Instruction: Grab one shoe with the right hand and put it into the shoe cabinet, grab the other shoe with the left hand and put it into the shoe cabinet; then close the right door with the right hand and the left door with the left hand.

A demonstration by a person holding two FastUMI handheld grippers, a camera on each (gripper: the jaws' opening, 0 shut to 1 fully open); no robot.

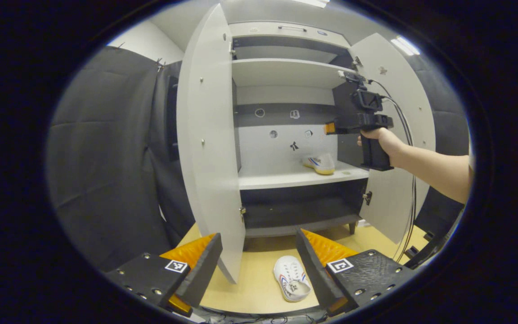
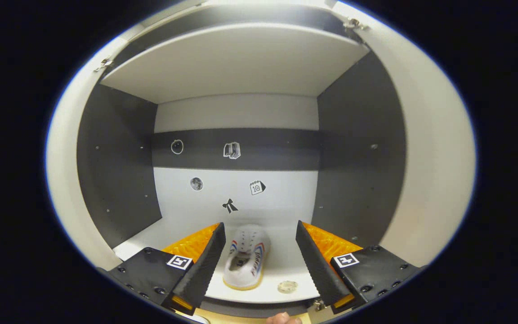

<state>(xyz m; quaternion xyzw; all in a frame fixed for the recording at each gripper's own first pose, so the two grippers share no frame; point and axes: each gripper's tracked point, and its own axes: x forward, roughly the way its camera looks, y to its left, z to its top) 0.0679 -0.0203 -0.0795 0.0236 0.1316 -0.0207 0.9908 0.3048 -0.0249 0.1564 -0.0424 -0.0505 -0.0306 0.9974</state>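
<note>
The right gripper (image 2: 259, 256) is held spread and empty before the middle shelf (image 2: 187, 234) of the shoe cabinet (image 1: 286, 72), where one shoe (image 2: 246, 261) is placed. The left gripper (image 1: 259, 265) is also spread wide above the floor (image 1: 254, 279), where the other shoe (image 1: 291, 278) is lying. Both doors (image 1: 209, 144) are seen open.

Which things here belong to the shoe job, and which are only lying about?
For the job: shoe on the shelf; shoe on the floor; left door; right door; cabinet.
Lying about: small round disc on the shelf; stickers on the back wall.
</note>
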